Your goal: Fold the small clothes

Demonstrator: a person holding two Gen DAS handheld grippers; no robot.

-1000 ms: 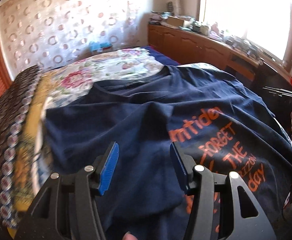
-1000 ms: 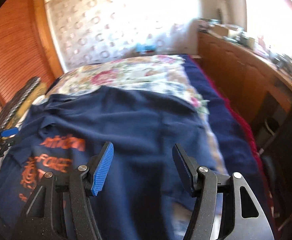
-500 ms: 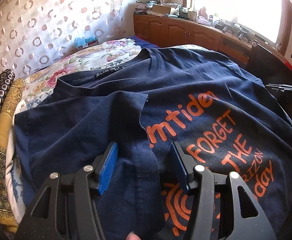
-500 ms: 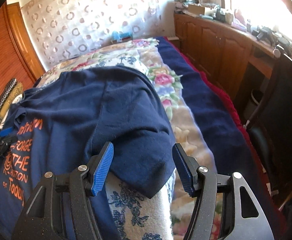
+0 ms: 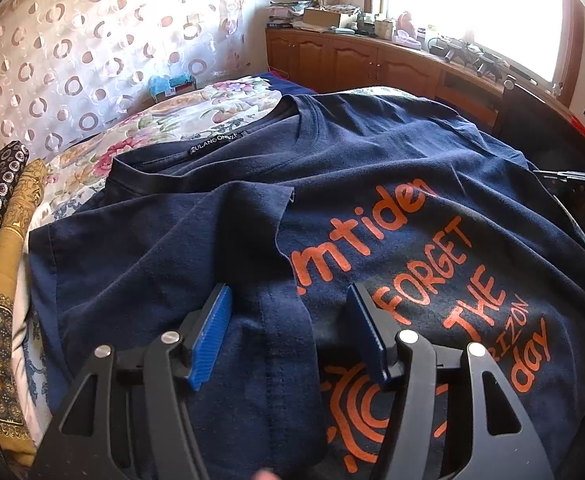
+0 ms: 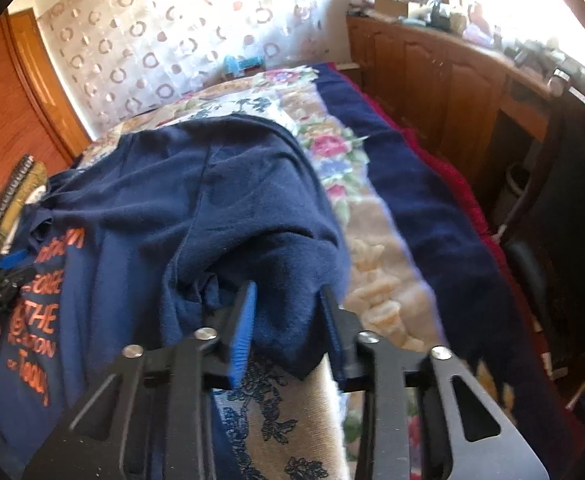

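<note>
Sprawling across the floral bed [image 6: 376, 292], the navy T-shirt [image 5: 372, 184] fills both frames — right gripper [image 6: 288, 320] jaws just closing around its sleeve at lower centre, left gripper [image 5: 288, 334] jaws released, just widening above fabric.

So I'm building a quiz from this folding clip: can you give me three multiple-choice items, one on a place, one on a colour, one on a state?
1. Where does the navy cotton T-shirt lie?
A. on the floral bedspread
B. on the wooden cabinet
C. on a chair

2. What colour is the shirt's printed lettering?
A. white
B. orange
C. green

3. How does the right gripper stand?
A. wide open above bare bedding
B. out of view
C. closed in on the shirt's sleeve

Key: 1 A, the floral cover shows around the shirt; 2 B, the words are orange on navy; 3 C, its jaws have just been closing and the sleeve fabric fills the narrow gap between the pads.
</note>
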